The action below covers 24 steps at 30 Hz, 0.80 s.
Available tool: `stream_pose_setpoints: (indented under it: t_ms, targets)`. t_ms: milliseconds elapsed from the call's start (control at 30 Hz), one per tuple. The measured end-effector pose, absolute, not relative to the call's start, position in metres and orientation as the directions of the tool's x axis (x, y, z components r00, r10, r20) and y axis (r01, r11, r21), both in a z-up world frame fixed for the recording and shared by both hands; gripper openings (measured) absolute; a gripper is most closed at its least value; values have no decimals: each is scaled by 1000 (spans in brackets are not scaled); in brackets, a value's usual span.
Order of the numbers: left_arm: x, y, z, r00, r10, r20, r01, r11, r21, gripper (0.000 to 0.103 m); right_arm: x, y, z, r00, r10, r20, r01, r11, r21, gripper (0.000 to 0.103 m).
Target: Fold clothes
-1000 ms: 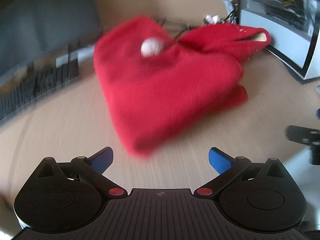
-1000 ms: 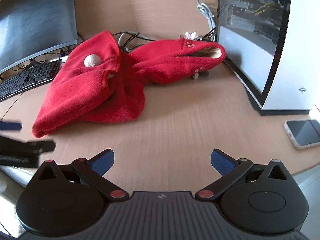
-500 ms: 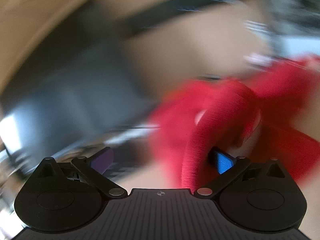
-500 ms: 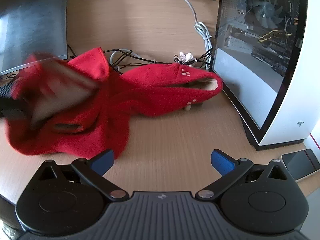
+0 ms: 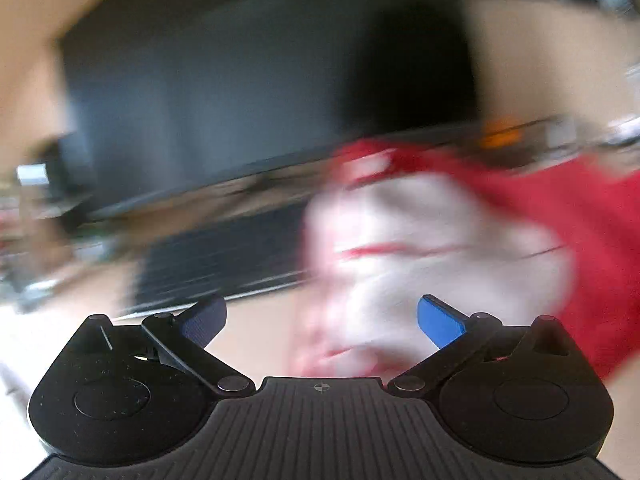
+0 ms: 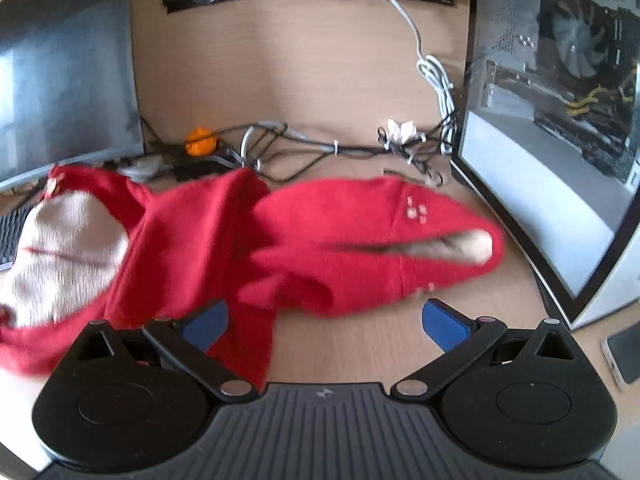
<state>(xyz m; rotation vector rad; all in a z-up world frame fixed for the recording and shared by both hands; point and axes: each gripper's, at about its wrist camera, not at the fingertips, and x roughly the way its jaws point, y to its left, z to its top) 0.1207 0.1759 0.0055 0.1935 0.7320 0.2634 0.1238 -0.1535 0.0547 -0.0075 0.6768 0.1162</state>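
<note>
The red garment [image 6: 224,248] lies spread out and rumpled across the desk [image 6: 360,344], not in a neat stack. One end reaches toward the computer case [image 6: 560,160], showing a pale lining in an opening; the other end is turned over near the keyboard [image 5: 224,264], so a whitish inner side faces up. Judging by this, no tidy fold is in place: the cloth is bunched in the middle and its edges do not line up, so flattening and folding remain.

The left gripper [image 5: 320,316] has its fingers wide apart, with the whitish cloth right in front of them; the view is too blurred to tell whether they touch it. The right gripper [image 6: 324,320] is also spread wide, holding nothing, with the garment's near edge lying by its left finger.
</note>
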Motion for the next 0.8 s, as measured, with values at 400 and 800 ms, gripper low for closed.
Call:
stream_pose_setpoints:
  t_ms: [400,800]
  targets:
    - [184,146,-10,577,-350,-738,246,936,-252,103,255,-259,11,688,277,-671,186,826,532,103]
    - [194,82,-26,381,-388,-839,208,920,-331,103,374,-195,96,829,287,-480,-206,955,216,103]
